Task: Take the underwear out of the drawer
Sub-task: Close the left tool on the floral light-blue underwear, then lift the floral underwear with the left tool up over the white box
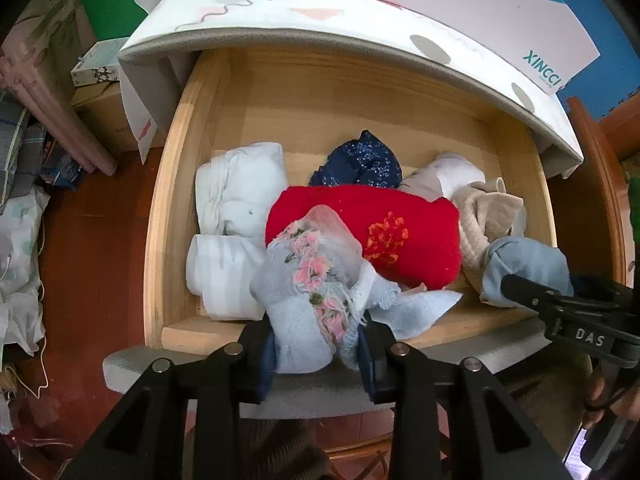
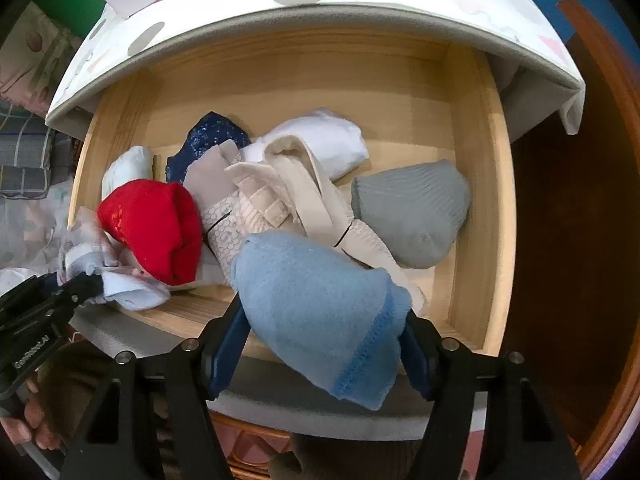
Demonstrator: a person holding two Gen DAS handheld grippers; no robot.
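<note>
Both tools are matte black plastic. On the left gripper, two angular black arms run forward, each with cut-out slots and round silver screw heads at the joints. Its fingers carry dark blue pads on their inner faces. The right gripper has the same build: black arms, silver screws, blue pads on its fingers. Seen from the left wrist camera, the right tool's body bears the white letters "DAS". A bare-skinned hand shows at the lower left of the right wrist view, its fingers light brown.
</note>
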